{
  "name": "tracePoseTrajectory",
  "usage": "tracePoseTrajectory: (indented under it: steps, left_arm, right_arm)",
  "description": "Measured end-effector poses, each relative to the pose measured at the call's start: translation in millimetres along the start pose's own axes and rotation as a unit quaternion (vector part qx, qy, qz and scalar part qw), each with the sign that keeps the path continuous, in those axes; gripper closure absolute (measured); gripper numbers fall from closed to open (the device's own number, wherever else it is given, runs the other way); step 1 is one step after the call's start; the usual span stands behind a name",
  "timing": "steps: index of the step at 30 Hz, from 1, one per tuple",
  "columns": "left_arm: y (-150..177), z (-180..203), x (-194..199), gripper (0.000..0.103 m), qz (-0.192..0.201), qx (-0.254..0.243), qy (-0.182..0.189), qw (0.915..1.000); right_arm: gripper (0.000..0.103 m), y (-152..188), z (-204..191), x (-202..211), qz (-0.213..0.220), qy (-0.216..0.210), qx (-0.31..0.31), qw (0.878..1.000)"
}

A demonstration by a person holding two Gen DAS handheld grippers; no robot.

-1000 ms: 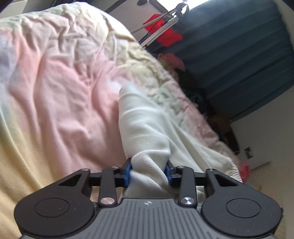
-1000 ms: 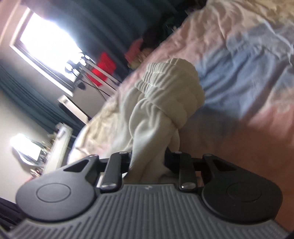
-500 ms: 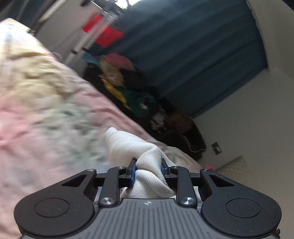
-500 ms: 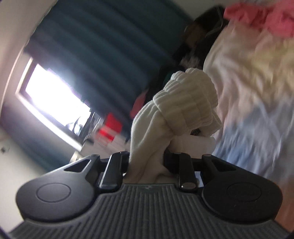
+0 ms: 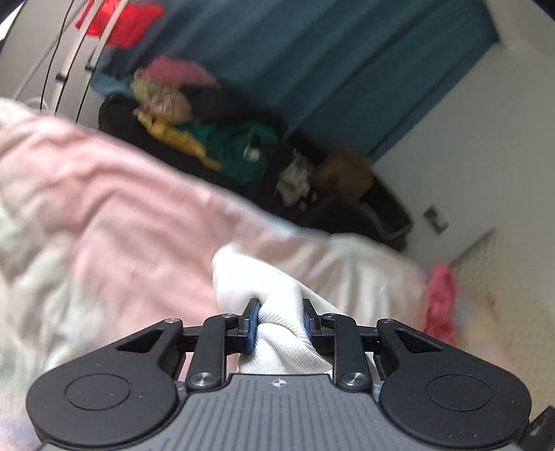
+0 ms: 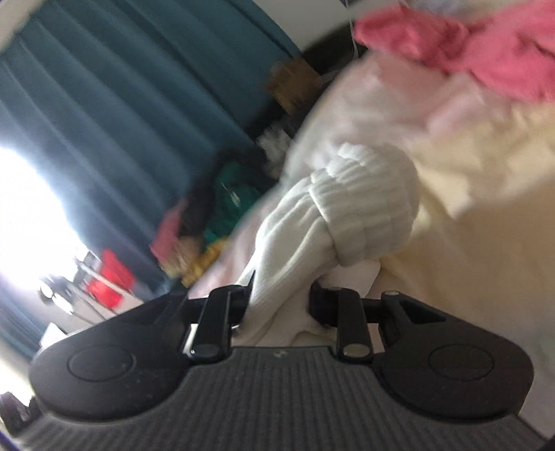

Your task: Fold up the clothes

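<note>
Already both ends of the white knit garment [image 5: 274, 312] are gripped. Starting at the left of the left wrist view, a pink and pale bedspread [image 5: 114, 222] fills the left and middle of the frame, blurred. At lower centre, the left hand-held gripper [image 5: 280, 321] is closed on a bunched fold of the garment, with the cloth squeezed between its blue-padded fingers [image 5: 252, 324] and rising just above them over the bed. Behind, in the upper middle, a heap of clothes [image 5: 222, 138] in yellow, green and dark colours lies in front of a teal curtain [image 5: 347, 69]; a red object [image 5: 121, 20] shows at the upper left and a pink cloth [image 5: 442, 301] at the right edge of the bed. In the right wrist view, from the left, bright window light [image 6: 24, 215] sits at the left edge, then the teal curtain [image 6: 138, 104] and the same clothes heap [image 6: 215, 222] in the middle left. At lower centre, the right hand-held gripper [image 6: 281, 298] is clamped on the garment [image 6: 347, 208], whose ribbed, gathered band bulges above the fingers in the middle of the frame. To its right lies the pale bedspread [image 6: 468, 208], with a pink cloth [image 6: 468, 45] at the upper right. Both views are blurred.
</note>
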State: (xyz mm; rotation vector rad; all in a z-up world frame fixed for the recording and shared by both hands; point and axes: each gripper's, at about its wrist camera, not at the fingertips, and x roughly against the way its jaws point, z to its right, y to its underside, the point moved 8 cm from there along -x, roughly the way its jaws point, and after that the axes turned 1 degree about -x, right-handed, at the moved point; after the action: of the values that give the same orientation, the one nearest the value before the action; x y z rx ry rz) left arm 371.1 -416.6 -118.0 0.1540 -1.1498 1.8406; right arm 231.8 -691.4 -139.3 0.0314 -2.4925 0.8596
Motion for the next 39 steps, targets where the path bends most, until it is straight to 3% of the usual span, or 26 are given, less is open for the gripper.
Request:
tracePoseTrajectory:
  steps: [6, 7, 8, 10, 12, 17, 19, 24, 26, 29, 32, 33, 39]
  left_arm:
    - [54, -22, 11, 0.077, -0.02, -0.105, -0.041, 0.9935]
    - [60, -27, 12, 0.072, -0.023, -0.117, -0.05, 0.9916]
    - [63, -31, 11, 0.059, -0.027, -0.13, -0.06, 0.9893]
    - [68, -33, 17, 0.048, -0.03, -0.147, -0.071, 0.9861]
    - [71, -30, 32, 0.047, -0.031, -0.154, -0.073, 0.9849]
    - [75, 1, 91, 0.032, -0.021, -0.181, -0.068, 0.9808]
    - [76, 18, 115, 0.031, -0.015, -0.2, -0.066, 0.9775]
    - [79, 57, 192, 0.016, 0.015, -0.227, -0.065, 0.9716]
    - [82, 68, 225, 0.001, 0.026, -0.234, -0.061, 0.97]
    - [87, 80, 270, 0.0, 0.044, -0.244, -0.059, 0.9669]
    - [97, 87, 308, 0.0, 0.063, -0.252, -0.061, 0.9637]
    - [101, 89, 320, 0.0, 0.069, -0.255, -0.062, 0.9625]
    - [123, 96, 388, 0.0, 0.101, -0.264, -0.061, 0.9574]
  right_arm:
    - [0.071, 69, 38, 24, -0.018, 0.014, 0.031, 0.999]
    - [0.068, 78, 44, 26, -0.026, 0.021, 0.02, 0.999]
    - [0.066, 85, 49, 27, -0.032, 0.027, 0.006, 0.999]
    - [0.063, 87, 53, 34, -0.043, 0.039, -0.013, 0.998]
    - [0.062, 85, 53, 42, -0.055, 0.054, -0.018, 0.997]
    - [0.062, 81, 31, 81, -0.069, 0.104, 0.044, 0.991]
    - [0.062, 82, 17, 101, -0.062, 0.111, 0.074, 0.989]
    - [0.062, 81, -25, 158, -0.04, 0.089, 0.109, 0.989]
    - [0.061, 82, -49, 184, -0.037, 0.086, 0.138, 0.986]
    - [0.06, 87, -79, 228, -0.02, 0.075, 0.186, 0.979]
    - [0.03, 94, -105, 271, 0.003, 0.052, 0.218, 0.975]
    - [0.014, 98, -112, 284, 0.011, 0.042, 0.223, 0.974]
    - [0.015, 130, -139, 337, 0.044, 0.005, 0.259, 0.965]
